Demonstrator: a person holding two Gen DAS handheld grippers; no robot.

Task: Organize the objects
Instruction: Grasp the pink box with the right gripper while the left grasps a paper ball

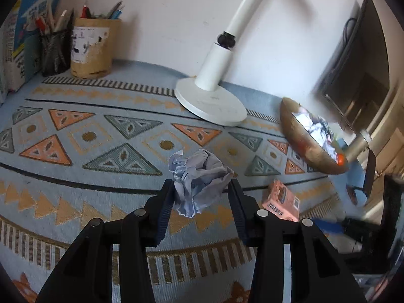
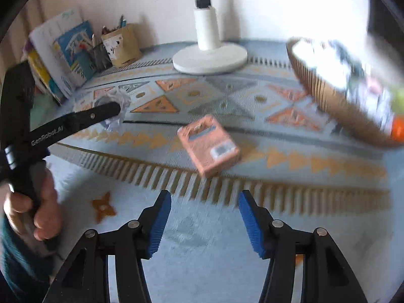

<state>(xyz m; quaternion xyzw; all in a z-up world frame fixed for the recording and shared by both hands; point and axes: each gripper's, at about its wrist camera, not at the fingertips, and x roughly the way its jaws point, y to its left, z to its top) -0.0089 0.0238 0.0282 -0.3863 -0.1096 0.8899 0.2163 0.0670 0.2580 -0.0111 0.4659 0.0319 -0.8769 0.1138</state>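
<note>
1. Patterned blue cloth covers the desk [image 1: 75, 176], with a white lamp base [image 1: 210, 103] against the wall, two pen holders [image 1: 91, 48] and some books [image 2: 63, 53] in the far corner.
2. My left hand-held gripper [image 1: 202, 189] is clenched on a crumpled paper ball [image 1: 199, 179]; both pads press its sides. Whether the ball is clear of the cloth or resting on it, I cannot tell.
3. My right hand-held gripper [image 2: 204, 217] is released, jaws spread wide with nothing between them, hovering over the near edge of the desk.
4. A pink box [image 2: 208, 146] lies flat on the cloth just ahead of my right hand-held gripper, apart from it.
5. A woven basket [image 1: 305, 139] sits at the right side of the desk, already holding crumpled paper and other small bits; it is blurred in the right wrist view.
6. I judge the step in hand to be carrying the paper ball to the basket.
7. Next I should swing my left hand-held gripper rightward, passing over the pink box, get above the basket rim, then let go.
8. The right one seems lined up to take the pink box afterwards; it would need to move forward and straddle the box's sides.
</note>
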